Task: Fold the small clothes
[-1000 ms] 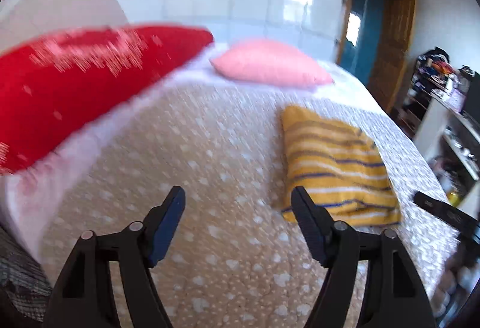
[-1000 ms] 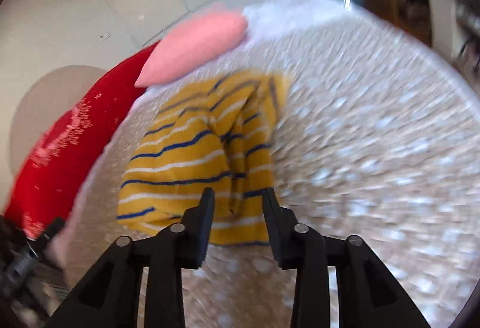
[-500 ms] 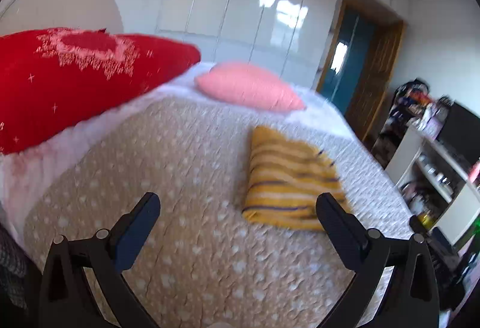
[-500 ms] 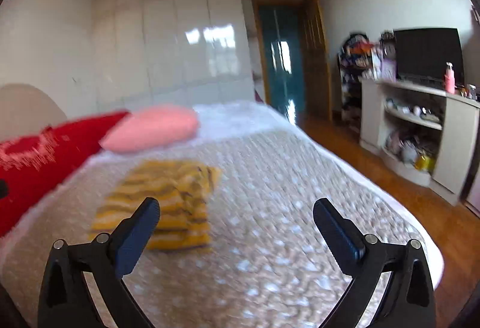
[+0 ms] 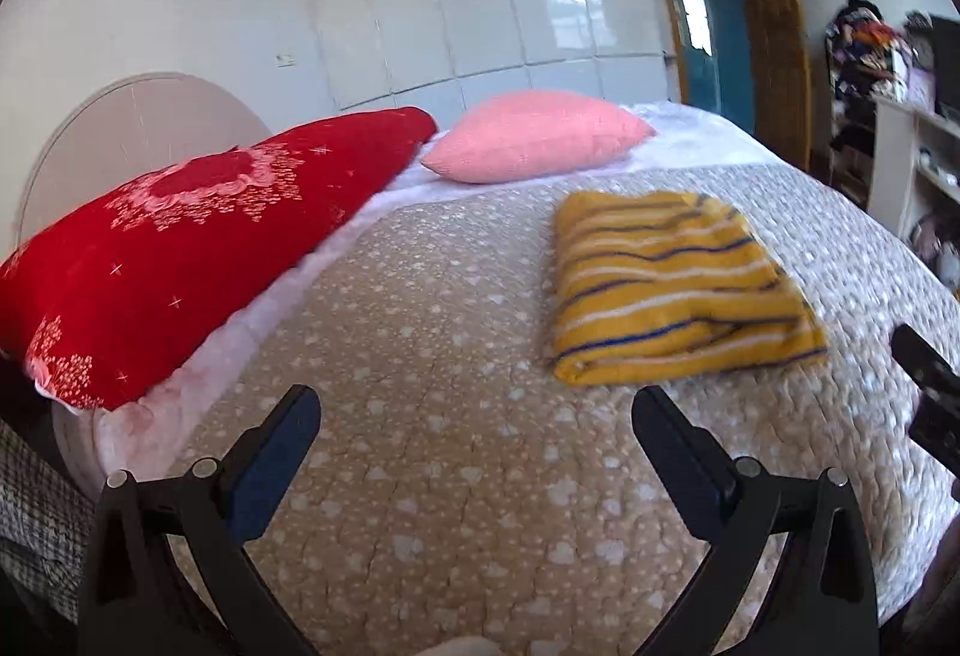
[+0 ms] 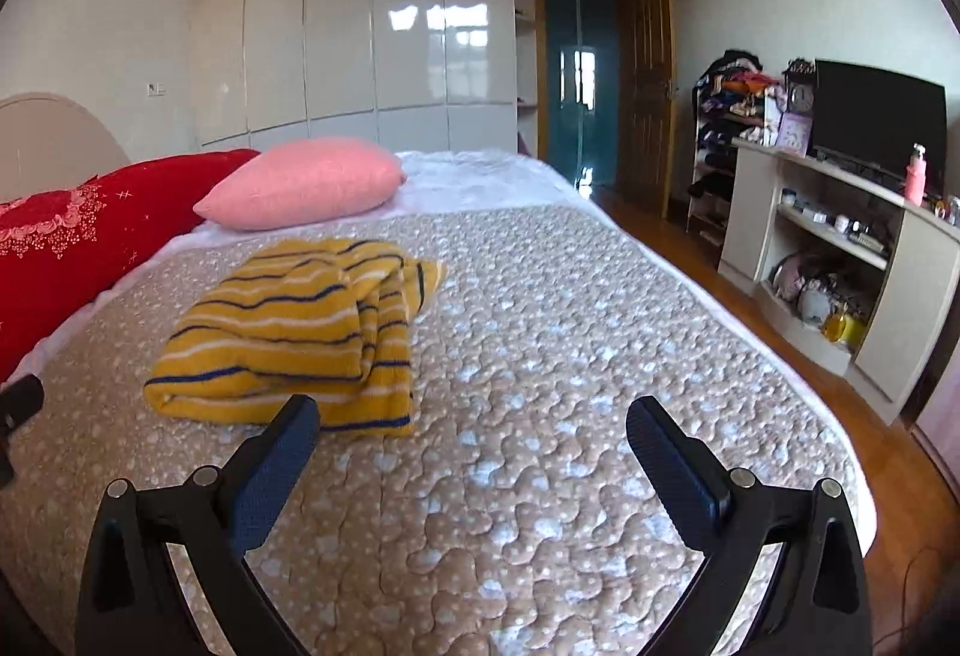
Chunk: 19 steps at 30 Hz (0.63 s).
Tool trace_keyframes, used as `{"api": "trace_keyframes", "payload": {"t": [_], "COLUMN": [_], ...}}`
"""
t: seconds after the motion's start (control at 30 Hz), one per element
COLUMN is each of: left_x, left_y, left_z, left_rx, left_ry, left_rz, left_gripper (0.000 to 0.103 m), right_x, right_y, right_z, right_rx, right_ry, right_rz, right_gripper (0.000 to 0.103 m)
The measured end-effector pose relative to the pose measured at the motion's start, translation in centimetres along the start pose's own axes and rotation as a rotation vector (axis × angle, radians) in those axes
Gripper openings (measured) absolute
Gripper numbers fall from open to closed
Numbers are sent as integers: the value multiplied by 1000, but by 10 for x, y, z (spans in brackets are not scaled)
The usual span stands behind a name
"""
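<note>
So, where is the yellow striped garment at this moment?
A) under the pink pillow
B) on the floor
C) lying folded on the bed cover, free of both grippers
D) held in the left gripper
C: the yellow striped garment lies folded on the bed cover, and the left gripper and right gripper are both open and empty.

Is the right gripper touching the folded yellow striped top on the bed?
Apart. In the right wrist view the right gripper hangs open above the quilt, short of the striped top.

Left black hand-held gripper (image 5: 474,413) with blue pads: spread wide, gripping nothing, tips aimed toward 12 o'clock. Right black hand-held gripper (image 6: 471,422): likewise wide apart and unladen, tips level, pointed toward 12 o'clock.
</note>
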<state>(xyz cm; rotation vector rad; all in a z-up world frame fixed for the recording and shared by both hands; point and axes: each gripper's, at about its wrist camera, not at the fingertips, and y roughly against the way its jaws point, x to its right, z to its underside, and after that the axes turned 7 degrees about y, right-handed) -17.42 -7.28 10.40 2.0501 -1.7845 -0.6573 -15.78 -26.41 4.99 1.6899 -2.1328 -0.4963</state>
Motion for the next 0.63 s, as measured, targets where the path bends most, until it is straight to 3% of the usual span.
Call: {"api": "trace_keyframes", "payload": {"t": [0.27,0.63], "left_x": [7,3], "left_y": [-22,-39], "left_z": [14,22], "left_rx": [-185,-264], "left_ry": [0,41], "left_rz": [132,174], "left_gripper": [103,103], "right_x": [-14,-32], "right_y": [-14,-29], "right_z": [14,28], "right_rx": [-88,-203], "right_ry": [30,76], "right_rz": [-17,-49], "right_gripper": [103,103]}}
